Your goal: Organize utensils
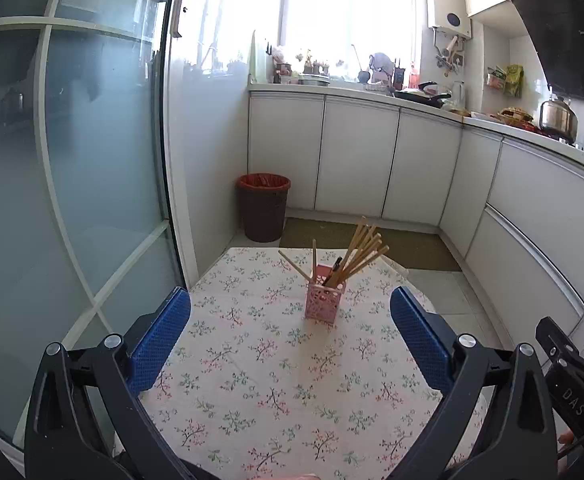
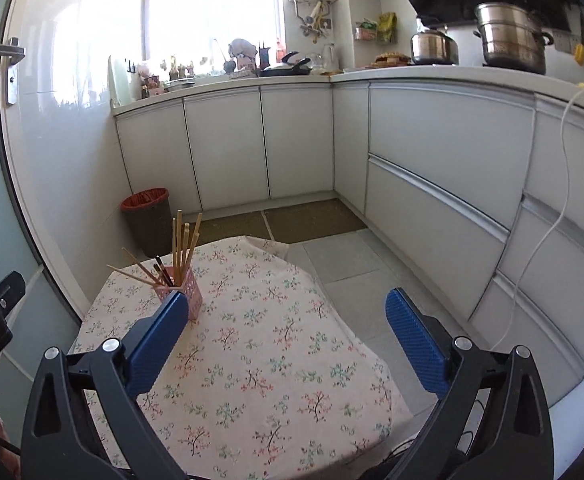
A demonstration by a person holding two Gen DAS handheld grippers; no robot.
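The left hand-held gripper (image 1: 290, 326) hovers low over the counter (image 1: 252, 380) with its blue fingers spread wide and nothing between them; the right hand-held gripper (image 2: 288, 324) hangs the same way, spread and empty.

The pink holder (image 1: 325, 297) stands upright toward the far end of the flower-patterned cloth, straight ahead of the left gripper and well apart from it. In the right wrist view it sits just behind that gripper's left finger.

Wooden chopsticks (image 1: 361, 251) fan out of the holder, most leaning together to one side, two slanting away on their own, with a few dark ones (image 2: 163, 271) among them.

They look light, stiff and smooth, so a single stick would likely swivel or slip if pinched near its tip. Gripping across the upper shaft, above the rim, seems safest. The perforated plastic holder appears light enough to tip or slide on the cloth if a stick is levered sideways, so lifting straight along the stick's length is probably best.
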